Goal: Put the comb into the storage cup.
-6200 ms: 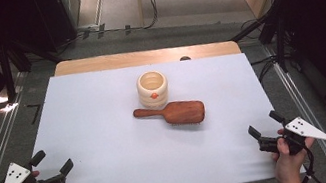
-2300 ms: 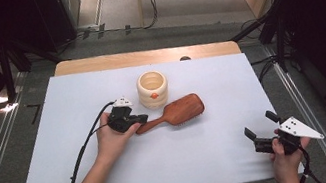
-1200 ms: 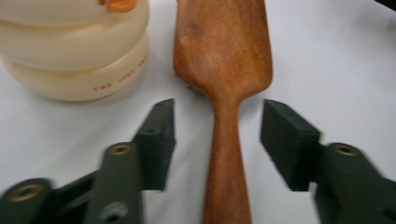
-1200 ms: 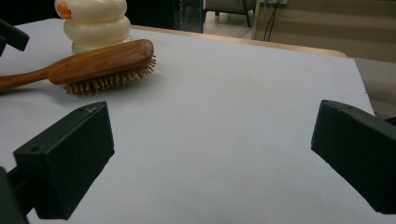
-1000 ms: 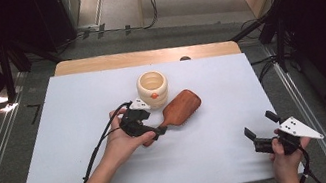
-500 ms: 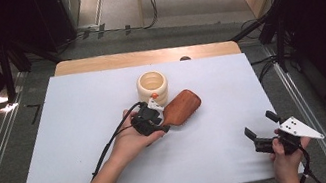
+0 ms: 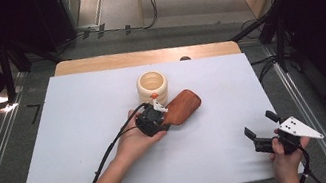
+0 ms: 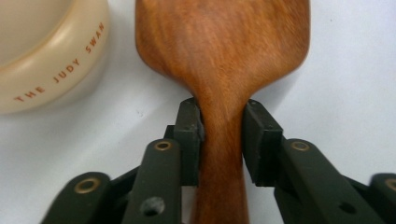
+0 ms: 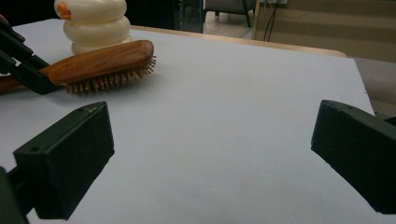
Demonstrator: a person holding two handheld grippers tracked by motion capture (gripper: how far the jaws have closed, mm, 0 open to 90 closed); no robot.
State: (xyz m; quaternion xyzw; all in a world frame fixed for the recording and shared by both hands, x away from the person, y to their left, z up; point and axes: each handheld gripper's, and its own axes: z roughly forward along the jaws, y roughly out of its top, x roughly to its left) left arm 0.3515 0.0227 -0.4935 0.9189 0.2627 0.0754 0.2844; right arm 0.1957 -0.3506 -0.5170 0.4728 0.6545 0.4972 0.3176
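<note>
Right claw [image 7: 261, 134] sits at 5 o'clock on the white bench [image 7: 68, 138] – jaws spread, nothing between them. Left claw [image 8: 223, 135] is mid-bench, jaws just been closing, now pinching the neck of the wooden hairbrush [image 8: 224, 51] where handle meets head. The brush lies bristles down, head pointing toward 1 o'clock. Cream ribbed cup [image 7: 152, 86] stands upright just past the brush head at 12 o'clock, right beside it – whether they touch I can't tell.

The left claw [image 7: 159, 117] grips the wooden hairbrush [image 7: 183, 105] beside the cream cup [image 7: 152, 87]; right claw [image 7: 261, 131] rests well apart.
</note>
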